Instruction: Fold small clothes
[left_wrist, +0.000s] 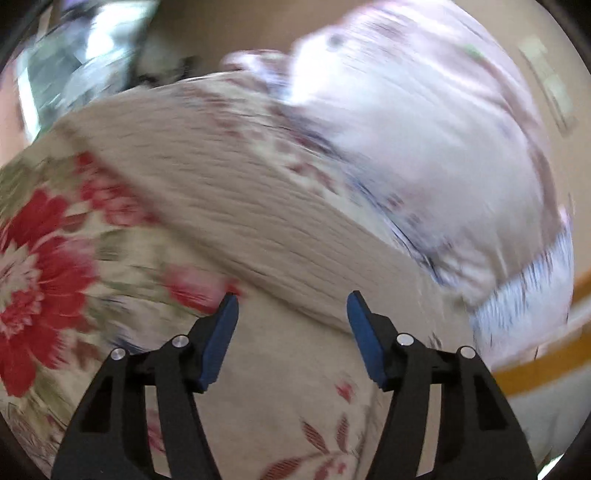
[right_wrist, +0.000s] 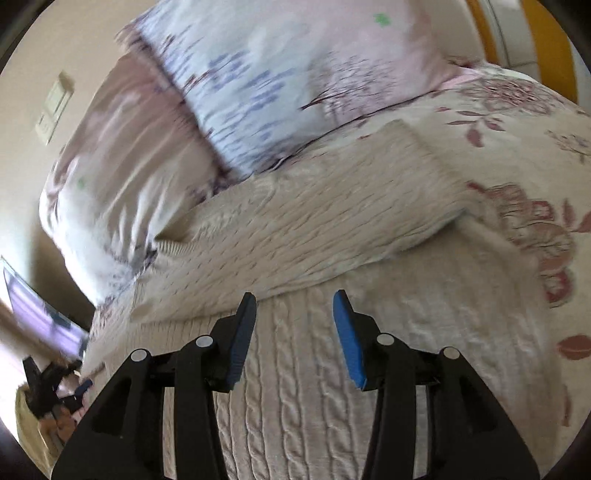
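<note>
A cream cable-knit sweater (right_wrist: 306, 354) lies on the flowered bedspread (right_wrist: 517, 229), with one part (right_wrist: 314, 229) folded across it. My right gripper (right_wrist: 294, 308) is open and empty just above the sweater near the fold edge. In the left wrist view the same cream knit (left_wrist: 236, 206) lies ahead, blurred. My left gripper (left_wrist: 292, 308) is open and empty, above the bedspread (left_wrist: 295, 406) at the knit's near edge. The left gripper also shows in the right wrist view (right_wrist: 55, 387), at the far lower left.
Two pale pink and blue pillows (right_wrist: 258, 74) (right_wrist: 118, 177) lie against the knit's far edge; one also shows in the left wrist view (left_wrist: 424, 129). A beige wall with a switch plate (right_wrist: 55, 107) stands behind. An orange and white bed frame (left_wrist: 535, 365) runs along the right.
</note>
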